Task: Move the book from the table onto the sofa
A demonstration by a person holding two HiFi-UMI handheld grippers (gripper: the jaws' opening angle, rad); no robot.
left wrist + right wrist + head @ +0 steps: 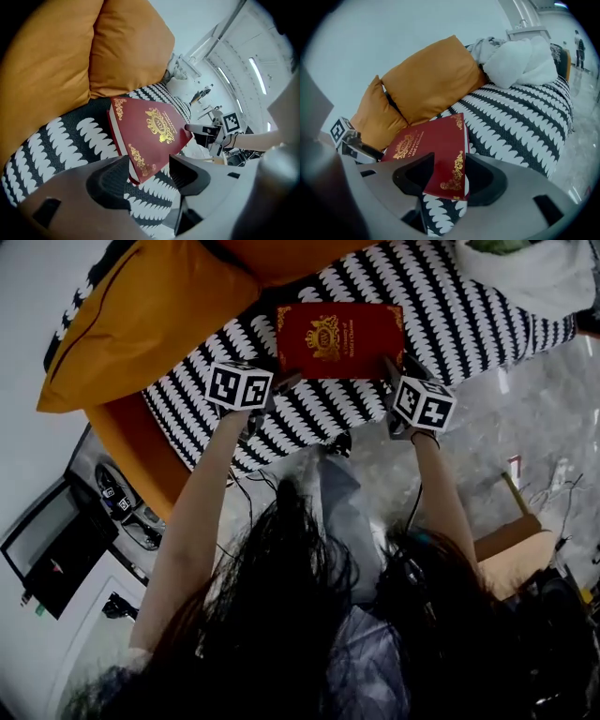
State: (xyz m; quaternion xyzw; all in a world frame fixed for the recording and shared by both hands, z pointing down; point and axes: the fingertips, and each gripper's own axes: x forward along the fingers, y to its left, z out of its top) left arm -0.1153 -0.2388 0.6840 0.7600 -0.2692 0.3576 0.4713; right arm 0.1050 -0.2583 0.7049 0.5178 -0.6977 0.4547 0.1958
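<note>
A red book (339, 338) with gold print hangs level just over the sofa's black-and-white patterned cover (450, 315). My left gripper (281, 379) is shut on its near left corner, and my right gripper (389, 371) is shut on its near right corner. In the left gripper view the book (150, 131) has one corner wedged between the jaws of the left gripper (147, 176), and the right gripper (206, 130) shows at the far corner. The right gripper view has the book (431, 150) clamped in the right gripper (445, 176), with the left gripper (351, 140) beyond.
Two orange cushions (150, 315) lean at the sofa's back, just left of the book. A white bundle of cloth (520, 61) lies farther along the seat. Pale marble floor (544, 427) is on the right, with a cardboard box (511, 549) near the person's legs.
</note>
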